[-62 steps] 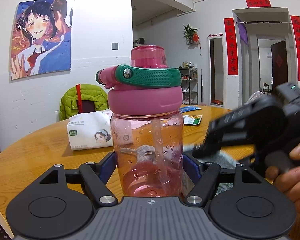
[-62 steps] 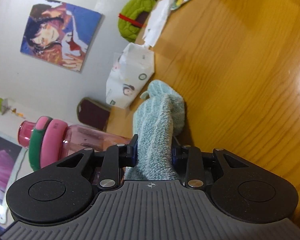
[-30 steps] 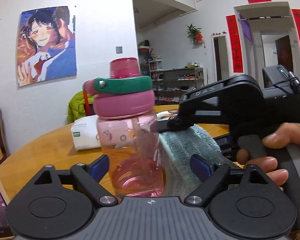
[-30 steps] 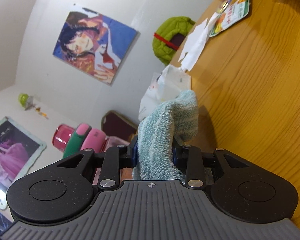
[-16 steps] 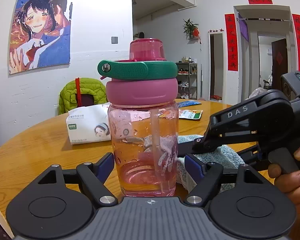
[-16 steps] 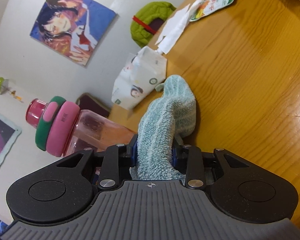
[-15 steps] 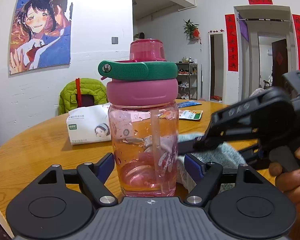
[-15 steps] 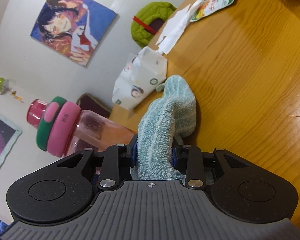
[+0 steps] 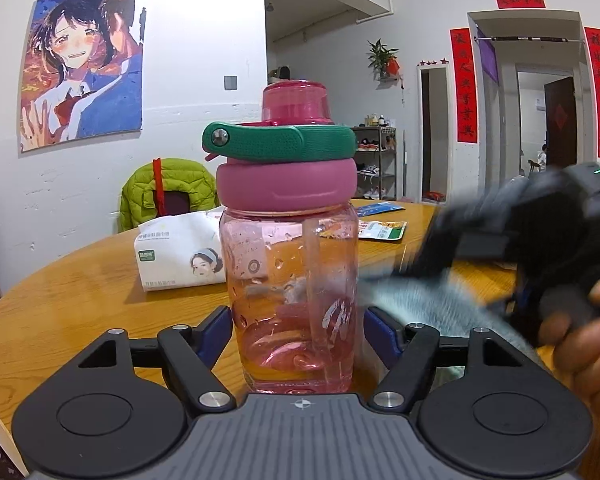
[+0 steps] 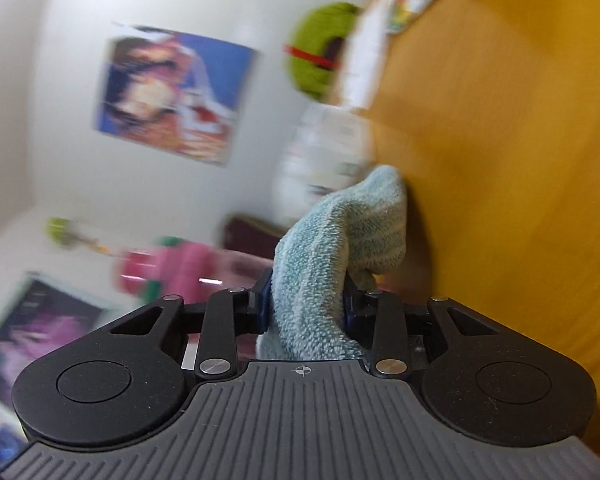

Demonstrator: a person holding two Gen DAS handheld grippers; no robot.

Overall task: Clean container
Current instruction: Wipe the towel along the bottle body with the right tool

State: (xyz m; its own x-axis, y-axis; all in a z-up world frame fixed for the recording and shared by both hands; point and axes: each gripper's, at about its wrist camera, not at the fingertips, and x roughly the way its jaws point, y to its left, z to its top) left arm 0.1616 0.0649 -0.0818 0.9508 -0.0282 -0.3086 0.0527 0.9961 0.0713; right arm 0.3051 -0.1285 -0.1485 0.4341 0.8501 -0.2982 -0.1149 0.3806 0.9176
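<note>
A clear pink water bottle [image 9: 294, 280] with a pink lid and green handle stands upright on the round wooden table [image 9: 72, 280]. My left gripper [image 9: 298, 332] is shut on the bottle's lower body. My right gripper [image 10: 306, 300] is shut on a light blue towel [image 10: 332, 248]. In the left wrist view the right gripper [image 9: 540, 240] is blurred, with the towel [image 9: 416, 300] against the bottle's right side. The bottle [image 10: 188, 268] shows blurred in the right wrist view, left of the towel.
A white tissue pack [image 9: 178, 256] lies on the table behind the bottle on the left. Snack packets [image 9: 384, 230] lie further back on the right. A chair with a green jacket [image 9: 162, 192] stands at the table's far side.
My right gripper with the towel has moved along the bottle's right side and is now blurred by motion. The bottle stays upright in my left gripper.
</note>
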